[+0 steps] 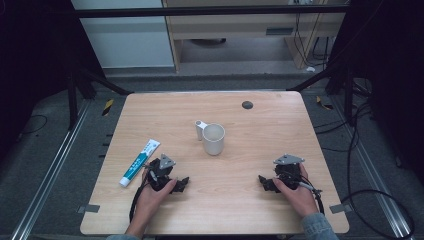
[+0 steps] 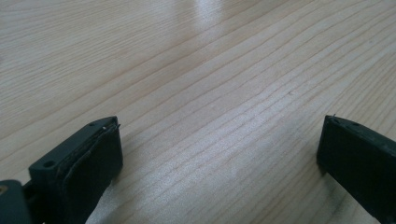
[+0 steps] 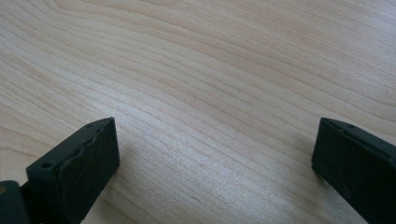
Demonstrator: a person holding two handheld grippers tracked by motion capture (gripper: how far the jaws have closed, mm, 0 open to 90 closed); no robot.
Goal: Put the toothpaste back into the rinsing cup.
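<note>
Lying near the tabletop's [image 1: 280, 107] left edge, just beside the wide-open, empty left gripper [image 1: 183, 183]: toothpaste tube [image 1: 139, 162], light, soft, best pinched mid-body. Standing mid-table: white mug [image 1: 214, 138], stiff, slippery, breakable. Resting toward the right edge: right gripper [image 1: 263, 182], likewise agape, empty.

One toothpaste tube [image 1: 140, 162]; one white mug [image 1: 213, 138]; two claws, left claw [image 1: 183, 184] and right claw [image 1: 264, 182]; perhaps one small white cap [image 1: 199, 128].

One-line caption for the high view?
Two open grippers, left gripper and right gripper, rest on the table near toothpaste and mug.
</note>
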